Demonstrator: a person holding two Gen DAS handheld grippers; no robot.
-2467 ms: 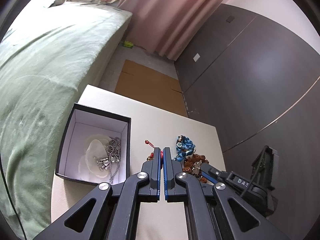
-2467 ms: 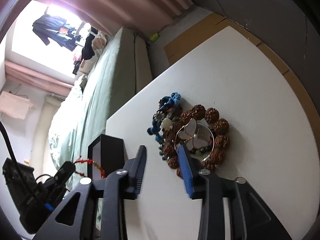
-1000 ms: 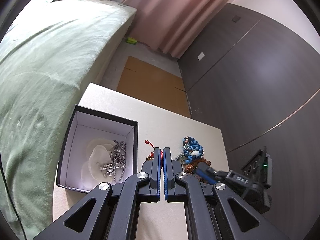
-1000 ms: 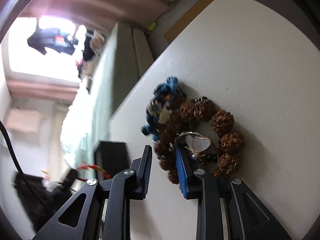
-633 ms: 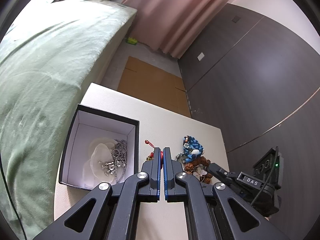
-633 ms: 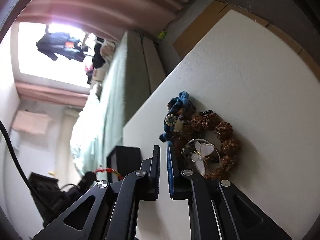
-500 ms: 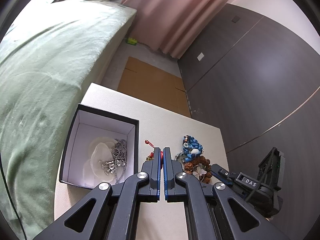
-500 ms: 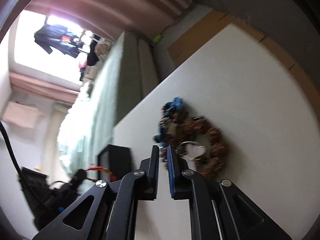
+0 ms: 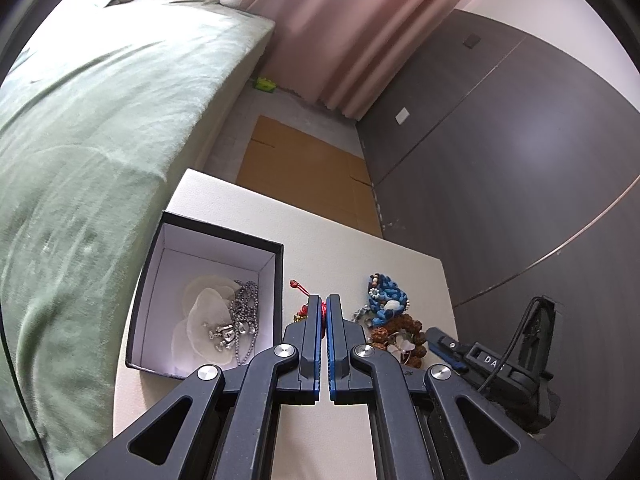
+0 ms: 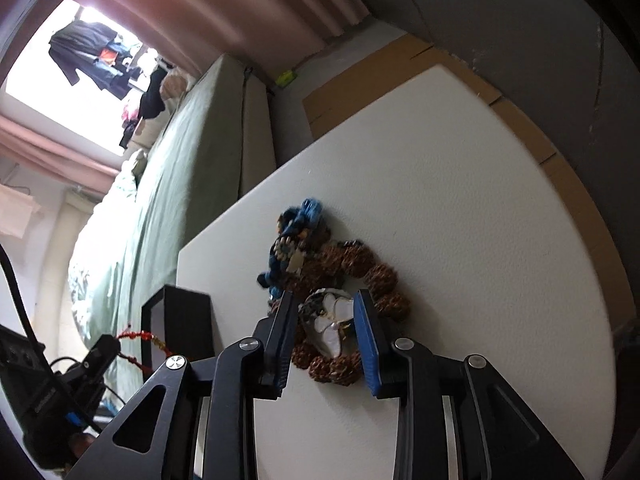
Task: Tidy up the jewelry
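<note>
Right tongs (image 10: 326, 334), released, are straddling the butterfly ring (image 10: 330, 326) inside the brown bracelet (image 10: 360, 268); closing risks snagging beads. Left tongs (image 9: 324, 320) are clenching a red cord (image 9: 307, 300).

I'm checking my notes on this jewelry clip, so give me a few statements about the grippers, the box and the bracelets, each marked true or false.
1. The left gripper has its jaws shut on a red cord. True.
2. The right gripper is clamped shut. False: its jaws are open, either side of the butterfly piece.
3. The box holds a silver chain. True.
4. The blue bracelet lies in the box. False: it lies on the table, against the brown bead bracelet.
</note>
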